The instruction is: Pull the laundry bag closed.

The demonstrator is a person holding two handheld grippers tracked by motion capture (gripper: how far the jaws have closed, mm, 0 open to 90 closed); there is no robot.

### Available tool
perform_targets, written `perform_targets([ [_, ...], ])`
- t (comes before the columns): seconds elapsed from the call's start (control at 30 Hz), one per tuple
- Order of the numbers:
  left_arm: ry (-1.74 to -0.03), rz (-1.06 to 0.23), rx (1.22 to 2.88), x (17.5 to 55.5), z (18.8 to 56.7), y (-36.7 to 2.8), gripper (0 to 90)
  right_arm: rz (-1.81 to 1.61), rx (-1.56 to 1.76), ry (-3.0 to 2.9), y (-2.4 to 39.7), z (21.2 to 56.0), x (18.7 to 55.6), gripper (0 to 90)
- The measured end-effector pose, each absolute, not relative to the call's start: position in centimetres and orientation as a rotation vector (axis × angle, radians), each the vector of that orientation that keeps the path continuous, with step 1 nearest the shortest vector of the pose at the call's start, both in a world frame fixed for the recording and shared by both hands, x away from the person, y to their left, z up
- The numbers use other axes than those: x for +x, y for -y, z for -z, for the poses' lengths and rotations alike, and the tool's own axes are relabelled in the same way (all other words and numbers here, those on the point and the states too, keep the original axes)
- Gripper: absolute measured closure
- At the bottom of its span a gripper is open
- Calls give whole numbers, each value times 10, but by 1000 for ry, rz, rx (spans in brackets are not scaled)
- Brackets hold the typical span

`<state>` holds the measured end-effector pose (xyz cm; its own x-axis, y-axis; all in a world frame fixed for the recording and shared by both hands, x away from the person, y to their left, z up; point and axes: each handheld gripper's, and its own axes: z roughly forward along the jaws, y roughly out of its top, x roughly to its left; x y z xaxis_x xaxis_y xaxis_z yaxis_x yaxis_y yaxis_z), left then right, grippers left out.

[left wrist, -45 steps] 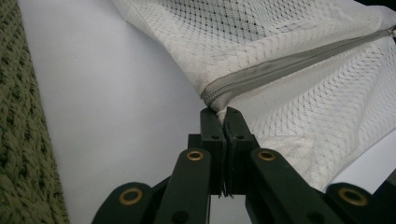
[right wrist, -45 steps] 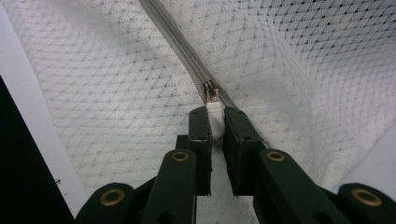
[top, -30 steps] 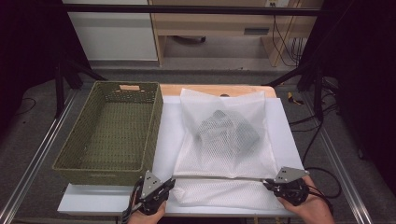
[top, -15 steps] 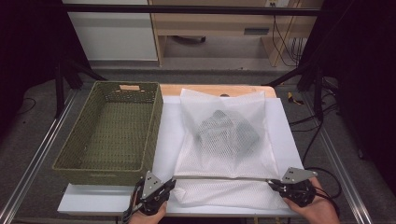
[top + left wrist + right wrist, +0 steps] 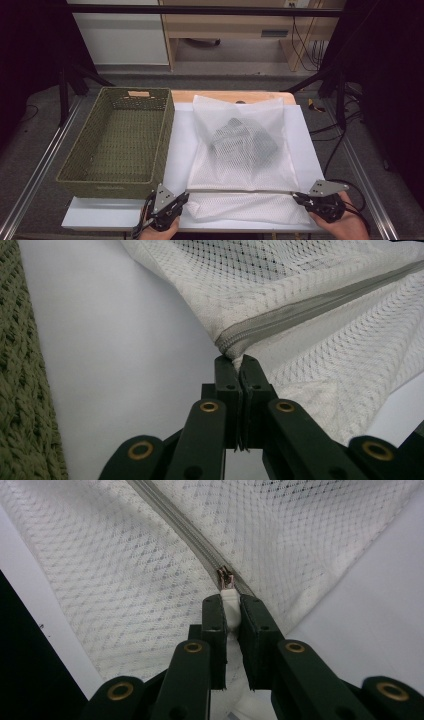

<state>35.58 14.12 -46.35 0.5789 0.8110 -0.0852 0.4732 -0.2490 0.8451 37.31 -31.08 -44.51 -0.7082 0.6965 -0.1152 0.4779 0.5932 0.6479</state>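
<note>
From above, I see the white mesh bag [image 5: 240, 165] lying on the table beside the green basket [image 5: 120, 140]. Through my left gripper [image 5: 239, 362] view, the jaws pinch the zipper's [image 5: 300, 310] end. My right gripper [image 5: 231, 605] view shows jaws clamping the fabric tab beside the zipper pull [image 5: 226, 577].

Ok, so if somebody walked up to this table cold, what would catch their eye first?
Probably the white mesh bag in the middle of the table, with something dark inside it and its zipper stretched taut along the near edge. The left gripper and right gripper each pinch one end of that zipper, the right one on the pull tab. An empty green basket sits just left of the bag.
</note>
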Motion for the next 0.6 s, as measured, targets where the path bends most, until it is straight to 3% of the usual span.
perform_targets([
  [0.6,-1055,-467,1895,358,463,-147,889,-764,1010,-2479,325,442,378,820],
])
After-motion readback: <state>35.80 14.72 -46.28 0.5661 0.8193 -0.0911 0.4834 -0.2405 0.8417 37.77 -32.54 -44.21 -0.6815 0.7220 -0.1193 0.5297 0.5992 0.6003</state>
